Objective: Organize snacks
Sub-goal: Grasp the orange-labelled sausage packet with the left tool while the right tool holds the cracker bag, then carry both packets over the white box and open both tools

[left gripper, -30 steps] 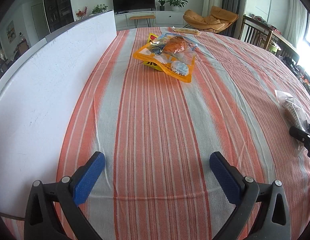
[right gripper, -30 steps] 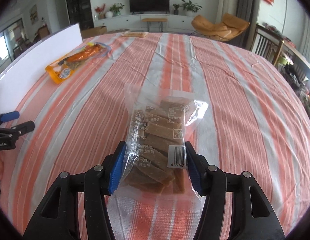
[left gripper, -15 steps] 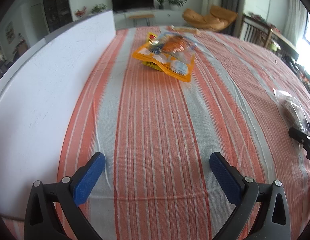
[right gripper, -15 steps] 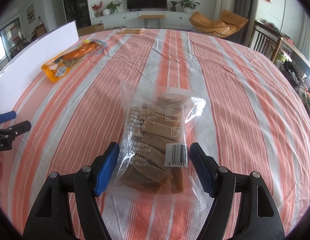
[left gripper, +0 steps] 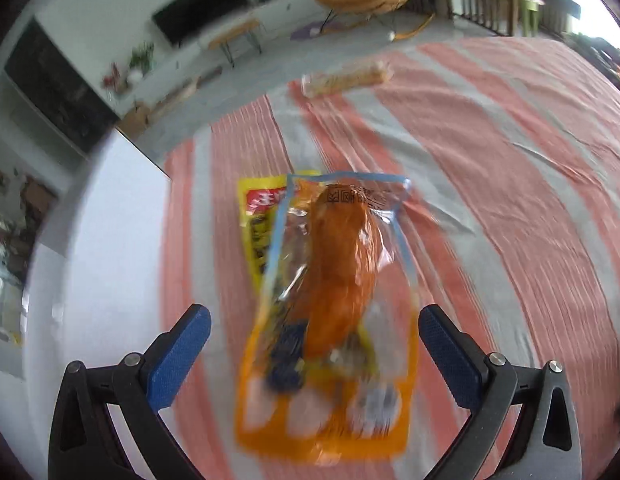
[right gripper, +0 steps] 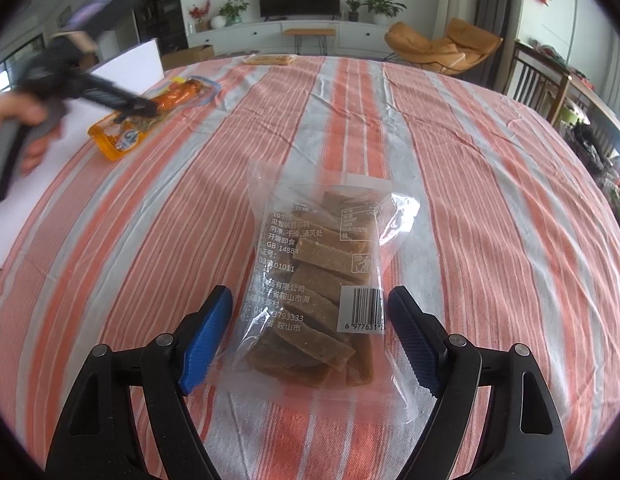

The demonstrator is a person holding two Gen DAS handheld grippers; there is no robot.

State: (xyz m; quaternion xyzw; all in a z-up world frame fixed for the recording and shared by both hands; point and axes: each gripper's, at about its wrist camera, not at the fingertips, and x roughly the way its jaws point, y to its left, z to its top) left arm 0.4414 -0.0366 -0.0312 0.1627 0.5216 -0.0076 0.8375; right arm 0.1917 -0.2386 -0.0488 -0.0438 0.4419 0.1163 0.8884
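Observation:
A clear bag of brown snack slabs (right gripper: 315, 284) lies flat on the striped cloth. My right gripper (right gripper: 310, 336) straddles its near end, the jaws opening, both blue pads clear of the plastic. An orange pouch with a chicken leg (left gripper: 333, 300) lies between the wide-open pads of my left gripper (left gripper: 315, 356), untouched, resting partly on a yellow packet (left gripper: 260, 224). In the right wrist view the same orange pouch (right gripper: 150, 116) sits at the far left, with the left gripper (right gripper: 138, 110) blurred over it in a person's hand (right gripper: 26, 120).
A white board (left gripper: 90, 264) lies along the left side of the table. A long pale snack pack (left gripper: 345, 78) rests near the far edge, the same pale pack (right gripper: 270, 60) showing in the right wrist view. Chairs and a TV cabinet stand beyond the table.
My left gripper swept forward across the table to the orange pouch, which now lies between its pads. My right gripper's jaws spread off the clear bag, which stays on the cloth.

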